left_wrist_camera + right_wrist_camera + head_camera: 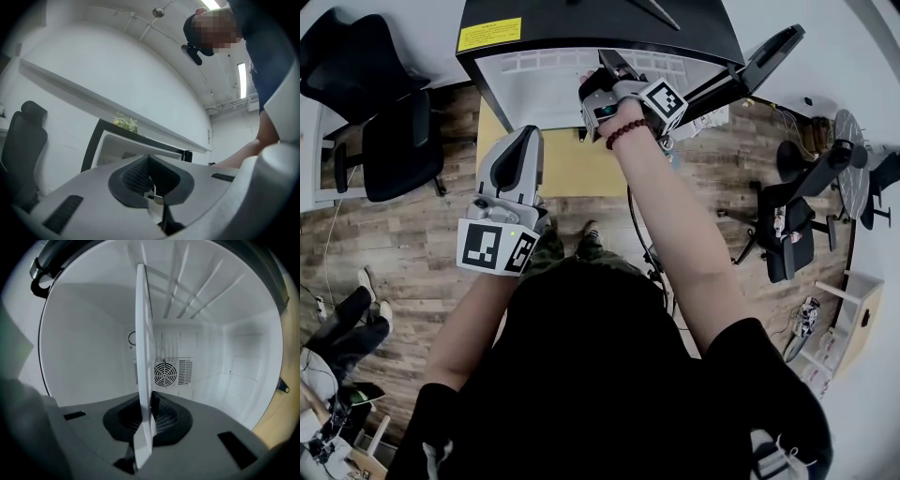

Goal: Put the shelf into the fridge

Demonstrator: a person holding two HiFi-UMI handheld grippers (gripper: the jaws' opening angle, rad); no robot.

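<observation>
The fridge point(600, 21) is black with a white inside, and its door point(755, 67) is swung open to the right. My right gripper point(607, 73) reaches into the opening, shut on the white shelf point(143, 333). The right gripper view shows that shelf edge-on, running from the jaws point(146, 416) toward the fan grille point(165, 373) on the back wall. My left gripper point(520, 142) hangs lower left, well clear of the fridge. Its pads point(151, 180) meet with nothing between them. In its own view the fridge point(108, 145) is ahead.
A yellow board point(572, 167) lies on the wooden floor before the fridge. Black office chairs stand at the left point(384, 131) and right point(787, 234). Someone's legs point(347, 319) show at the lower left. A small plant point(124, 123) sits on the fridge.
</observation>
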